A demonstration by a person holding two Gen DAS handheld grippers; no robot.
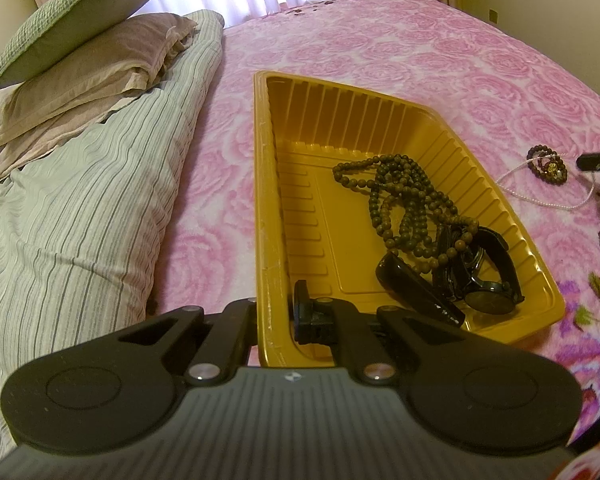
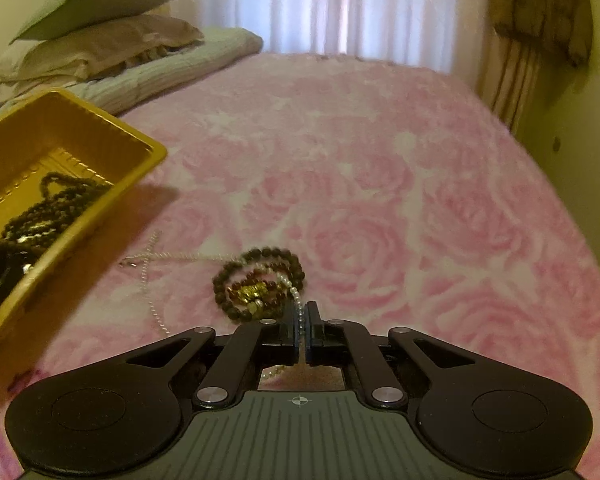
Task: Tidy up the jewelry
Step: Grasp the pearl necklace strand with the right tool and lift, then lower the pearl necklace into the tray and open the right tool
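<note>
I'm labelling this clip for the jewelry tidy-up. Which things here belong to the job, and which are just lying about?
Job: yellow tray, dark bead necklace, watches, bead bracelets, pearl chain.
Lying about: pillows, striped quilt, curtains.

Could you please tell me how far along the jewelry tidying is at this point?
Done: long bead necklace and watch lie in the yellow tray. In hand: left gripper clamps the tray rim; right gripper pinches the pearl strand. Left: that strand and the bead bracelets on the blanket.

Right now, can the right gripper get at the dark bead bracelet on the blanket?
Probably not yet: the right gripper sits right beside the bead bracelet, nothing between them, but it is shut on the pearl strand.
</note>
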